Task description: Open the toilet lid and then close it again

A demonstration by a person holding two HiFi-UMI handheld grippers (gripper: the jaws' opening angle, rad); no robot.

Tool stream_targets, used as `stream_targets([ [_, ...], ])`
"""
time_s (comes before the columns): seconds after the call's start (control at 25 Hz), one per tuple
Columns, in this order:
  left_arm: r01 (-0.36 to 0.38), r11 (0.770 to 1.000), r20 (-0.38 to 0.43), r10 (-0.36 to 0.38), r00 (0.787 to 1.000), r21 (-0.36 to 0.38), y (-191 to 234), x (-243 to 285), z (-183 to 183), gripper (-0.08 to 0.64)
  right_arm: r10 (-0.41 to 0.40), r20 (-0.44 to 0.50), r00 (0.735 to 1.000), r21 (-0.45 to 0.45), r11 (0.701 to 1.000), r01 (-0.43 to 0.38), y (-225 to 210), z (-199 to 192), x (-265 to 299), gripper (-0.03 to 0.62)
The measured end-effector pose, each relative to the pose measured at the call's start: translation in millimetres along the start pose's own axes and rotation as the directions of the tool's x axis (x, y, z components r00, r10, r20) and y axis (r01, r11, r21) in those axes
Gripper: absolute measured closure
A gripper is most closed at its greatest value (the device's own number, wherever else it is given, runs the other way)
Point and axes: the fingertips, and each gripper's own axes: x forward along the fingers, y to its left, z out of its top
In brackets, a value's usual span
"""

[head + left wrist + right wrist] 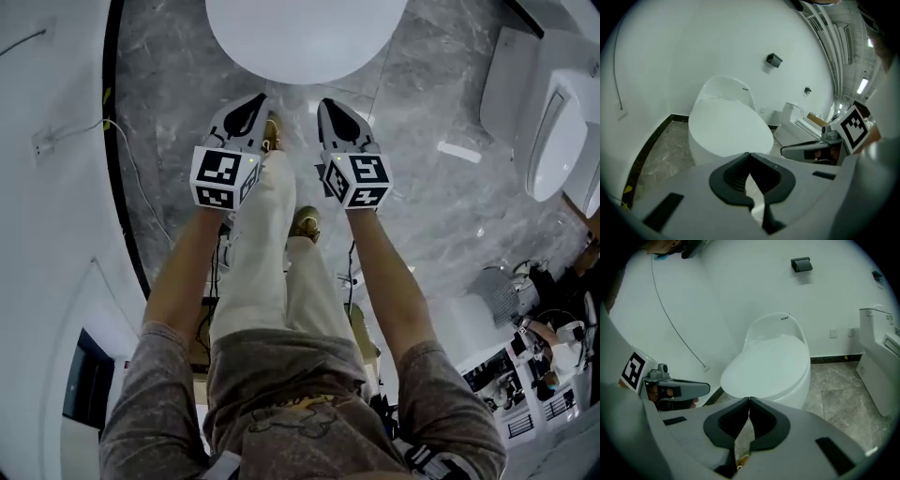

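Note:
The white toilet (305, 33) stands at the top of the head view with its lid (729, 126) down. The lid (771, 364) fills the middle of the right gripper view. My left gripper (260, 97) and right gripper (323, 103) are side by side just short of the lid's front edge, above the person's legs, touching nothing. In the left gripper view the left gripper (749, 153) has its jaws together with nothing between them. The right gripper (749, 399) is likewise shut and empty.
A second white toilet (553, 122) stands to the right on the grey marble floor (441, 206). A white wall with a thin cable (122, 150) runs along the left. Small black fixtures (801, 264) sit on the wall behind the toilet.

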Motion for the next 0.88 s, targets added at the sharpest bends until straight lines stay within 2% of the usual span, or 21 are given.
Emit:
stream_targets([
  [0.32,-0.03,0.999,-0.047,0.028,0.999,-0.033,29.5,38.1,-33.2,0.551,-0.019,-0.016,1.0,0.022,1.0,0.019,-14.9,-20.4,38.8,0.565],
  [0.52,-0.022,1.0,-0.055,0.022,0.998,-0.004,34.9,45.5,-33.2,0.551,-0.01,-0.015,1.0,0.008,1.0,0.01,-14.3,-19.1,46.4,0.565],
  [0.88,-0.025,1.0,-0.052,0.024,0.998,-0.018,36.0,47.6,-30.1,0.551,-0.013,-0.007,1.0,0.029,0.999,0.013,-16.8,-19.3,46.3,0.565],
])
